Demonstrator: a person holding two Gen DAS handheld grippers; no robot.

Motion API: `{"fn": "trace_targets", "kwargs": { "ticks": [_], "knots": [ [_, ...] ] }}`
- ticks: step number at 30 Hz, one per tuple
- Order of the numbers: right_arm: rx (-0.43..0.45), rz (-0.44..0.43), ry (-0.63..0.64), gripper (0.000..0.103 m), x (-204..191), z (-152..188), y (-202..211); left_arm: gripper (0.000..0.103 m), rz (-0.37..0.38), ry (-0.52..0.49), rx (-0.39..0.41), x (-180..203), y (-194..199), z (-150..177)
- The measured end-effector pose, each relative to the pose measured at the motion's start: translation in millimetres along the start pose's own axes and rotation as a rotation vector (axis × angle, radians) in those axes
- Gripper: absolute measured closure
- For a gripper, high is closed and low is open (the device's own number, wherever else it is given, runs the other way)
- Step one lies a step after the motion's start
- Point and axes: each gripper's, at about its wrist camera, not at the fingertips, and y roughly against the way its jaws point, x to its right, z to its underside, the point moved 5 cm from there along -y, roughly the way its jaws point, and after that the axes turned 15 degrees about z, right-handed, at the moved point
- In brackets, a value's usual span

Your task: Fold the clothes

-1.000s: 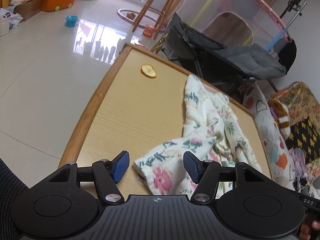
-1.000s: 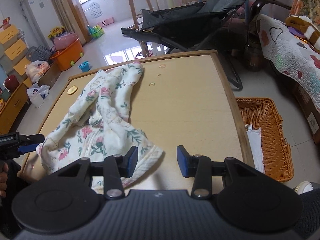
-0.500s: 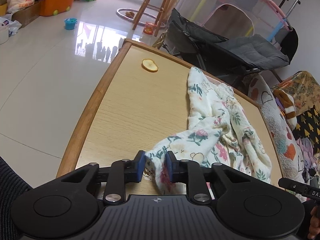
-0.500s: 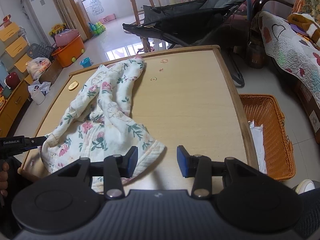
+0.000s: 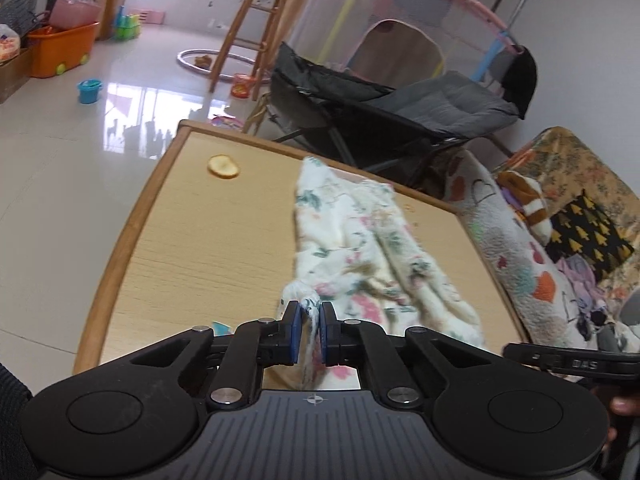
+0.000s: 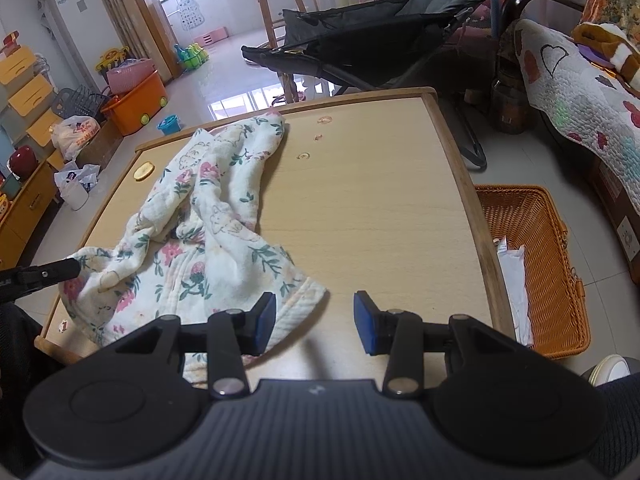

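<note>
Floral garment [image 6: 200, 236] lies rumpled on the wooden table [image 6: 380, 208], spread from the table's far edge toward its near left corner, with one hem corner reaching toward the middle of the near edge. Left tool [image 5: 307, 332] has its jaws closing on a bunched corner of the garment [image 5: 360, 248]; the blue pads press the cloth from both sides, and that corner is lifted a little above the table [image 5: 208, 248] while the rest trails away across the top. In the right wrist view the left tool [image 6: 48, 272] shows as a dark tip at the garment's near left end. Right tool [image 6: 315, 320] hangs over the near edge of the table with its jaws parted and nothing between them; its left pad is above the garment's hem corner. A yellow round slice [image 5: 223, 167] sits near the table's far left corner, apart from the garment. An orange wicker basket [image 6: 536, 240] stands on the floor just right of the table.
</note>
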Motion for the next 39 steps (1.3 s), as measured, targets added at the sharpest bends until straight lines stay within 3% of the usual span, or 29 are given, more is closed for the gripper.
{"fn": "trace_targets", "kwargs": {
  "ticks": [4,14,26,29,33,35,39],
  "knots": [
    [-0.003,0.002,-0.004,0.061,1,0,0,0.094,0.045,-0.001,-0.015,11,1,4],
    [-0.009,0.007,0.005,0.061,1,1,-1,0.094,0.146,-0.128,-0.162,48,-17,27],
    [-0.017,0.007,0.012,0.061,0,3,-2,0.094,0.138,-0.157,-0.345,47,-51,51],
    [-0.015,0.003,0.005,0.061,1,3,-2,0.092,0.149,-0.151,-0.297,47,-47,44],
    [-0.02,0.005,-0.002,0.061,2,3,-3,0.086,0.126,-0.098,-0.151,40,-34,20],
    [-0.02,0.005,0.001,0.061,2,3,-3,0.084,0.084,-0.1,-0.085,35,-32,8],
    [-0.023,0.004,0.008,0.061,0,3,-4,0.084,-0.037,-0.059,-0.063,14,-48,-6]
  ]
}}
